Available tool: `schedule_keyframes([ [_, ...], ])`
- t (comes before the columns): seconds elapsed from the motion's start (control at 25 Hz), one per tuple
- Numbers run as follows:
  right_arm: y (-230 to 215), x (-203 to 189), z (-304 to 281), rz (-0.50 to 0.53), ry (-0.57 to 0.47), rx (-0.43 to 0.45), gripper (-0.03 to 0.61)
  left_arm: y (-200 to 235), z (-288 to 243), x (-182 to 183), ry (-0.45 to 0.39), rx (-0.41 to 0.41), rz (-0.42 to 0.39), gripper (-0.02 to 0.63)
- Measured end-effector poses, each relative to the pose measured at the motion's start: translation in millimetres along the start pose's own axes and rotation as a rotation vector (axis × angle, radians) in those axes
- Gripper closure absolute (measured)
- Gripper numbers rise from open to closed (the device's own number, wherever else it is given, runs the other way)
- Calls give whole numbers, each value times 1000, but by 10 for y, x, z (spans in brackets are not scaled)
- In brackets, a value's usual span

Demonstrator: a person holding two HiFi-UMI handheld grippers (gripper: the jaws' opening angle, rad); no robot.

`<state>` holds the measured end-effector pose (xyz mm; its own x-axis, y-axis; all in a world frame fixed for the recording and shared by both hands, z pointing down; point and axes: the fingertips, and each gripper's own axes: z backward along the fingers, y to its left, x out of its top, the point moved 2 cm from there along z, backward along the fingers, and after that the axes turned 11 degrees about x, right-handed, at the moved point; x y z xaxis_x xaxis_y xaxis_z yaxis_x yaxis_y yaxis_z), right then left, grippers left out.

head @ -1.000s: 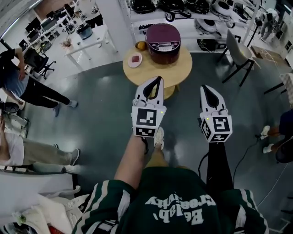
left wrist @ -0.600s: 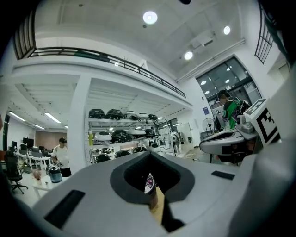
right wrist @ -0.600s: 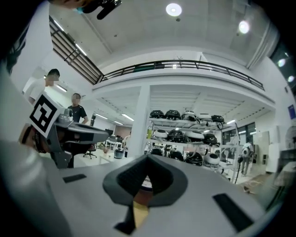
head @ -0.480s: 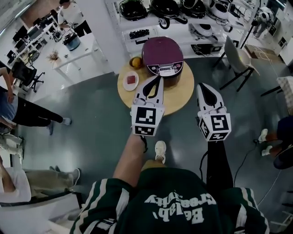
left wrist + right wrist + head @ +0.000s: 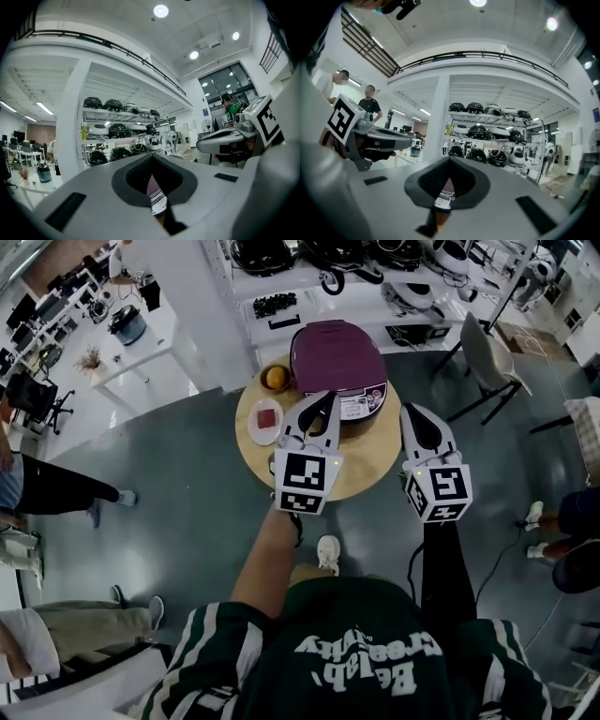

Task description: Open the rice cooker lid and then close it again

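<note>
Fingers (image 5: 93, 192) of the left gripper (image 5: 325, 397) are closed tip to tip and hold nothing. The left gripper view shows the two tips meeting ahead of the camera, with only the padded hollow behind them left as a window. The right gripper (image 5: 411, 410) is the same: its fingers (image 5: 389, 197) are pressed together and empty.

Both grippers are held out level, side by side and apart from each other, above the near half of a round wooden surface (image 5: 375, 465). The maroon rice cooker (image 5: 336, 354) stands on the far part of that surface with its lid down. Its white control panel faces the person. In the head view the left gripper's tips overlap the cooker's front edge, while the right gripper's tips lie just right of the panel. Whether either one touches the cooker cannot be told. Each gripper view shows a slice of the cooker through the hollow between its fingers.

To the left of the cooker, a small white plate (image 5: 267, 420) carries something red, and behind it a bowl (image 5: 275, 379) holds an orange fruit. White shelving (image 5: 117, 133) with dark rounded items stands beyond the surface, and a grey chair (image 5: 487, 348) stands to the right.
</note>
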<state>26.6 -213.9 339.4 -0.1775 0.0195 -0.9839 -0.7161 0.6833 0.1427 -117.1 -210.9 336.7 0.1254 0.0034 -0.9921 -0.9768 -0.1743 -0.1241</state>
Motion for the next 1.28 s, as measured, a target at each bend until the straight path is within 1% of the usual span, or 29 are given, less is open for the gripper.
schedule_keyframes([
  [0.16,-47,-32,-253,-2,13,5,574,52,-209,-101,18,-20,-31,614],
  [0.28,-89,-135,-416,-15,36,27,574,66,-370,-220,41,-30,-58,614],
  [0.56,-151,-479,-691,-106,90,104,574,-23,-656,-505,84,-74,-13,614],
  [0.68,-218,-590,-863,-96,128,107,574,-51,-783,-631,112,-77,-1,614],
  [0.8,-297,-735,-1079,-96,178,127,574,-18,-941,-755,153,-60,2,614],
  [0.96,-369,-960,-1337,-111,237,187,574,19,-1125,-951,215,-30,-12,614],
  [1.12,-404,-1218,-1589,-132,315,251,574,28,-1278,-1224,311,-13,-14,614],
  [1.28,-391,-1476,-1739,-139,398,310,574,-31,-1386,-1465,385,-5,-12,614],
])
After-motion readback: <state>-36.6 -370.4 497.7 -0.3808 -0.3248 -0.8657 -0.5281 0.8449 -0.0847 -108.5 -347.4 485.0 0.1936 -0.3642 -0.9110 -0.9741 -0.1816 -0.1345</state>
